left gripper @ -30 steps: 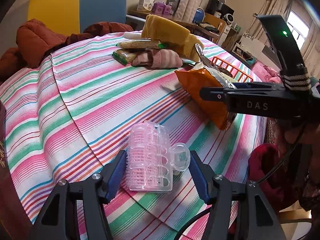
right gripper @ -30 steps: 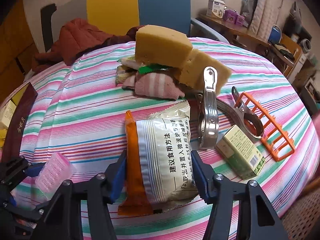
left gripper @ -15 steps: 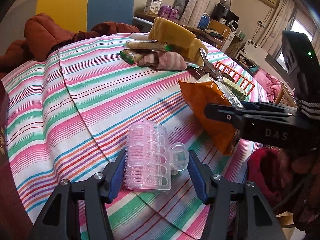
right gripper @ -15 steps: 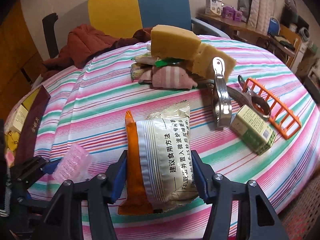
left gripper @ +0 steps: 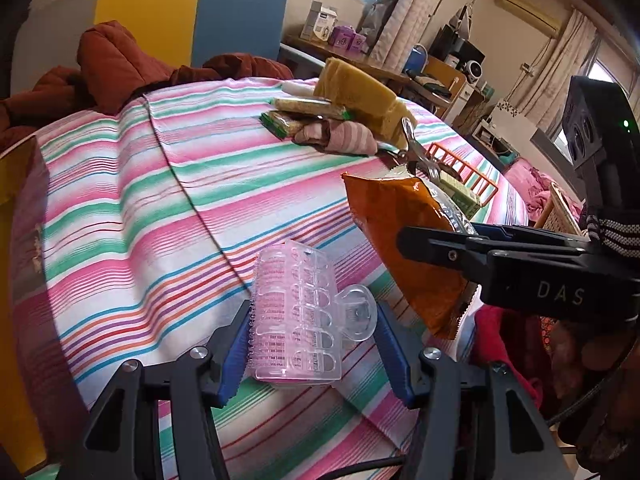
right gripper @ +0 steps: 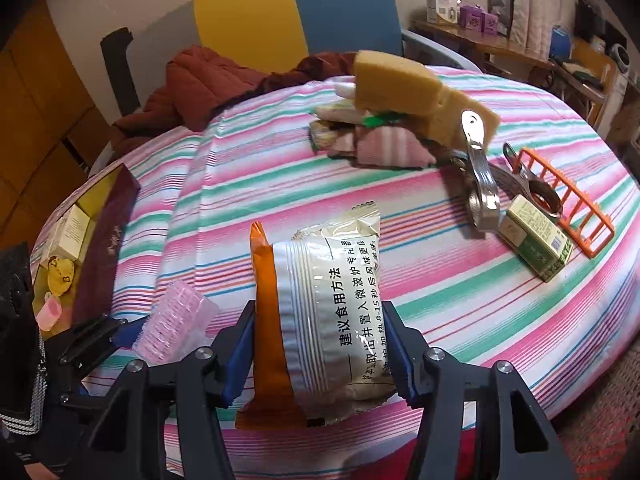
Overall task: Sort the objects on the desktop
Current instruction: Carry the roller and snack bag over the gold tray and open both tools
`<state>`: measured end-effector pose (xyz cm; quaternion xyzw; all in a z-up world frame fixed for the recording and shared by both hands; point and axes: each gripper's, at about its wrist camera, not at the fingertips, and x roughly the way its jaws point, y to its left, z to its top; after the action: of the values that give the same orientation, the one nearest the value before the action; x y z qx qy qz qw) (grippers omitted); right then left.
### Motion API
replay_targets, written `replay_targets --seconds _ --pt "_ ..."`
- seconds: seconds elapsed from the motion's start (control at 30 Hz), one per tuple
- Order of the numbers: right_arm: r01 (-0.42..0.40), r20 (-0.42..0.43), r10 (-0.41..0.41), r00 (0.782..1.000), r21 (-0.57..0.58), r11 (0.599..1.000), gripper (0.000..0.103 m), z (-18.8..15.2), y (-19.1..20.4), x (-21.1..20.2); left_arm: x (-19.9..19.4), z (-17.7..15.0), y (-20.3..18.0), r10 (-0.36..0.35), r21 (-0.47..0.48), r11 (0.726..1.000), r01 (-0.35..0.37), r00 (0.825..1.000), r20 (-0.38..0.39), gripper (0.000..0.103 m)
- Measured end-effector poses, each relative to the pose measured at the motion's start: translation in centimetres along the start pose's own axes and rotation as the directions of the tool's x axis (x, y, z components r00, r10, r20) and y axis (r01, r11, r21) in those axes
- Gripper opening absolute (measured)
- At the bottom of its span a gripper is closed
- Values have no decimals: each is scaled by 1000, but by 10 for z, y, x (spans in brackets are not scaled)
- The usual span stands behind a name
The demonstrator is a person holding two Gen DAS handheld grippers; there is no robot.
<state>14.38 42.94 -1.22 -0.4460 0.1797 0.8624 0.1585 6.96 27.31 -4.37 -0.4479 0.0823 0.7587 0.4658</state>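
Note:
My left gripper (left gripper: 314,354) is shut on a clear pink hair roller clip (left gripper: 298,312) and holds it above the striped tablecloth (left gripper: 160,200). The roller also shows in the right wrist view (right gripper: 172,326), held in the left gripper (right gripper: 132,334). My right gripper (right gripper: 320,354) is shut on an orange and silver snack packet (right gripper: 324,316), lifted off the cloth; the packet also shows in the left wrist view (left gripper: 404,240), held in the right gripper (left gripper: 452,248).
A yellow sponge (right gripper: 396,84), striped sock (right gripper: 384,148) and snack bars (left gripper: 304,106) lie at the far side. Metal clips (right gripper: 482,184), a green box (right gripper: 534,238) and an orange rack (right gripper: 568,204) lie right. A dark box with small items (right gripper: 72,240) stands left.
Both grippers have lifted and pulled back toward the near table edge, each still holding its object. The far pile looks farther away in both views.

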Motion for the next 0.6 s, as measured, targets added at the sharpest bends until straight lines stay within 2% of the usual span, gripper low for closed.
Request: replay_targets --seconds 0.27,0.6 --pt "-87 21 88 996 -55 995 58 13 46 -14 -49 4 17 35 -36 999 -32 996 83 59" --pt "-211 10 217 976 -207 955 58 45 147 -14 -112 4 84 122 -182 979 -94 981 148 59"
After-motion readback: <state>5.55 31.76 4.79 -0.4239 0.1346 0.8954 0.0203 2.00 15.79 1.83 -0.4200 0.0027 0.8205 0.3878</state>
